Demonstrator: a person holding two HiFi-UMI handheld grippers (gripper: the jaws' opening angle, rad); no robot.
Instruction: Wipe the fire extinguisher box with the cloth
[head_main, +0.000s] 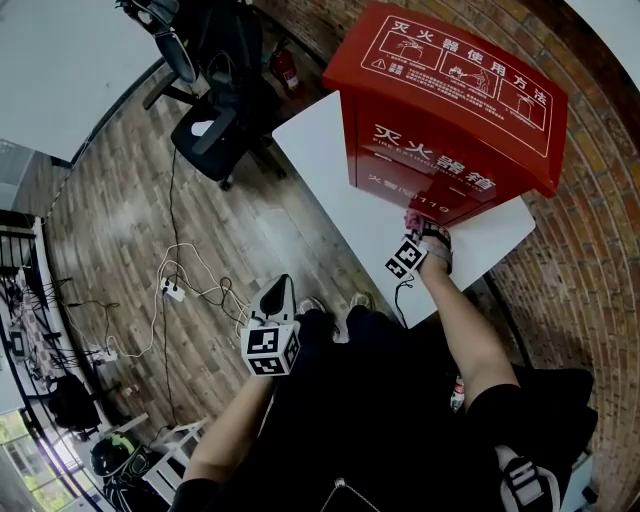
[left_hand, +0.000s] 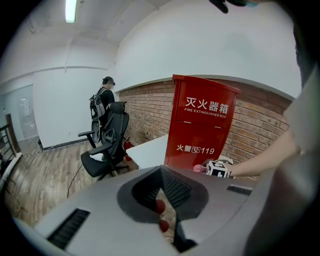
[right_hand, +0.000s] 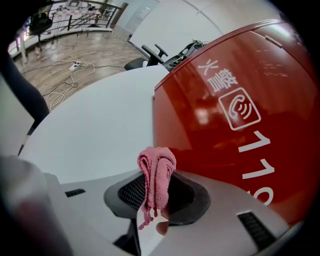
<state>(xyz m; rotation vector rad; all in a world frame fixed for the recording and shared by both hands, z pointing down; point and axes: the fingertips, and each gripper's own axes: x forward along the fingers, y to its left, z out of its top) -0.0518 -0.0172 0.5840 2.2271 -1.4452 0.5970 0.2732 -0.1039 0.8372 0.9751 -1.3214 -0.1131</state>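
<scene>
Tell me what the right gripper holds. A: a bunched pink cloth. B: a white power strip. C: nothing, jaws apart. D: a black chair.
A: the right gripper is closed on the bunched pink cloth, close to the red metal fire extinguisher box.

The room is being lit evenly by a ceiling strip light. Pale glare is being thrown back off the fire extinguisher box. Lines are being bent toward darkened corners; the nearest foreground is being blurred.
</scene>
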